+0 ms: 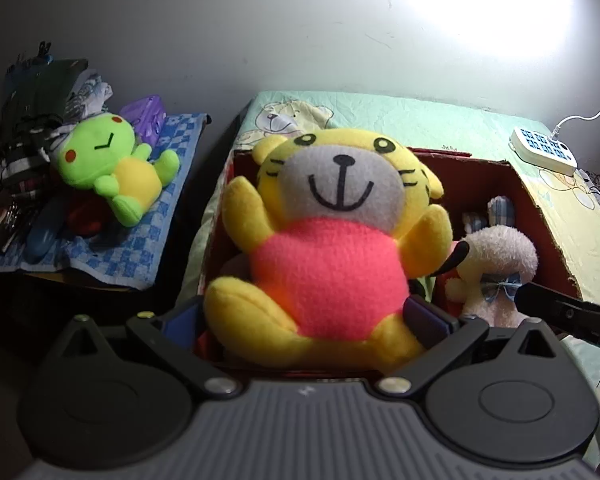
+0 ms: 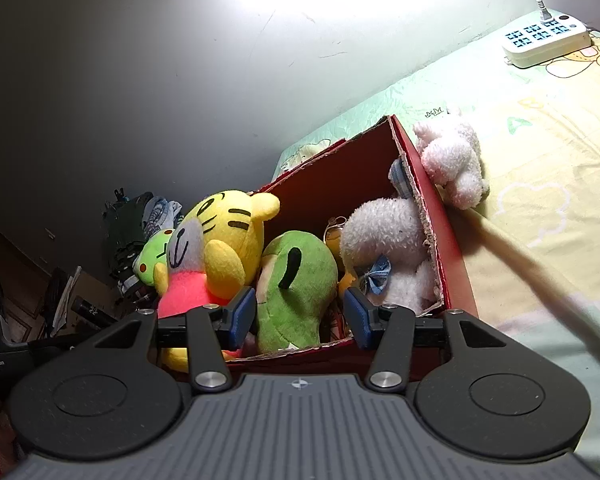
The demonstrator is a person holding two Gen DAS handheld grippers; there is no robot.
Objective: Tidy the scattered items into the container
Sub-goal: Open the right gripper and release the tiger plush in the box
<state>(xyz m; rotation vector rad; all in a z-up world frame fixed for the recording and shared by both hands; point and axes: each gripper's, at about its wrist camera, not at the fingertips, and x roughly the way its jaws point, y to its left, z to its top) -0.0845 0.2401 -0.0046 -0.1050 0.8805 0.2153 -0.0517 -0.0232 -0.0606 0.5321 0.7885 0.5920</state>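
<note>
Left gripper [image 1: 304, 320] pinching yellow tiger plush [image 1: 332, 240] over red box [image 1: 540, 216].
Right gripper [image 2: 298, 312] spread, pads clear of green frog plush [image 2: 296, 280] between them, inside box. White plush [image 2: 384, 240] at 2 o'clock, also boxed; pink plush [image 2: 452, 164] outside the rim on the bed sheet [image 2: 540, 184].

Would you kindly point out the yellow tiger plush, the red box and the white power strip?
yellow tiger plush [image 1: 324, 272], left wrist view, pink belly.
red box [image 2: 452, 264], right wrist view, outer right wall.
white power strip [image 2: 548, 42], right wrist view, top face.

Yellow tiger toy [image 1: 332, 240] with pink belly, red box [image 2: 432, 216], blue-checked cloth [image 1: 156, 216].
</note>
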